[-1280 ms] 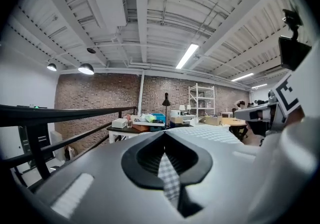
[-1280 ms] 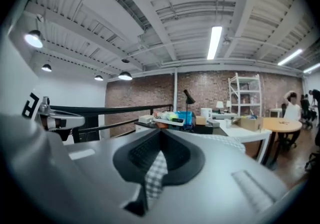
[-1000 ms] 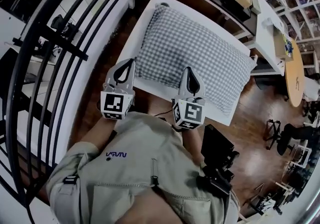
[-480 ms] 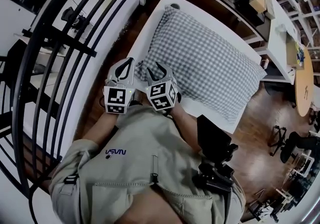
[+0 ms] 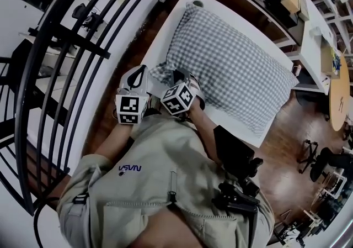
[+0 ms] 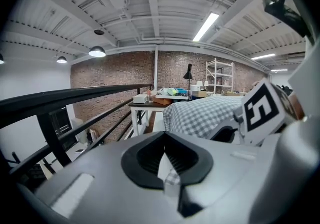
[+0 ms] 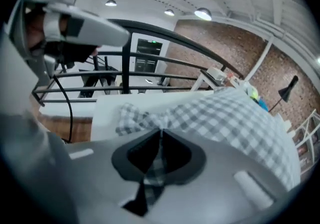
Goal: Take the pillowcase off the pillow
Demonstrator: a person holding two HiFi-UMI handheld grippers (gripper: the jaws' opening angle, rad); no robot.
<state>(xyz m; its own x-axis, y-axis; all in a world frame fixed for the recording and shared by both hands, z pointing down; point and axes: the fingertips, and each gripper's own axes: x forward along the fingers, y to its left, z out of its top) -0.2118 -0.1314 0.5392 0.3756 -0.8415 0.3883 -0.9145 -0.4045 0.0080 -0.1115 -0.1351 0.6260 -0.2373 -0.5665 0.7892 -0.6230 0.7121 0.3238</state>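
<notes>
A pillow in a grey-and-white checked pillowcase (image 5: 231,70) lies on a white table (image 5: 165,37). Both grippers sit side by side at its near-left corner. My left gripper (image 5: 143,69) is shut, and in the left gripper view a strip of checked and white cloth (image 6: 169,170) is pinched in it (image 6: 165,143). My right gripper (image 5: 181,74) has just been closing with the pillowcase between its jaws. In the right gripper view checked cloth (image 7: 155,168) runs through the shut jaws (image 7: 160,140), and a bunched corner (image 7: 135,115) lies beyond them.
A black curved railing (image 5: 66,48) runs close along the table's left side. Desks with boxes and clutter (image 5: 309,15) stand behind the table, and a round wooden table (image 5: 339,92) is at the right. A black device (image 5: 237,158) hangs at the person's hip.
My right gripper moved left from the middle of the pillow's near edge to its near-left corner, opened, then closed on the cloth. The left gripper sank slightly.
</notes>
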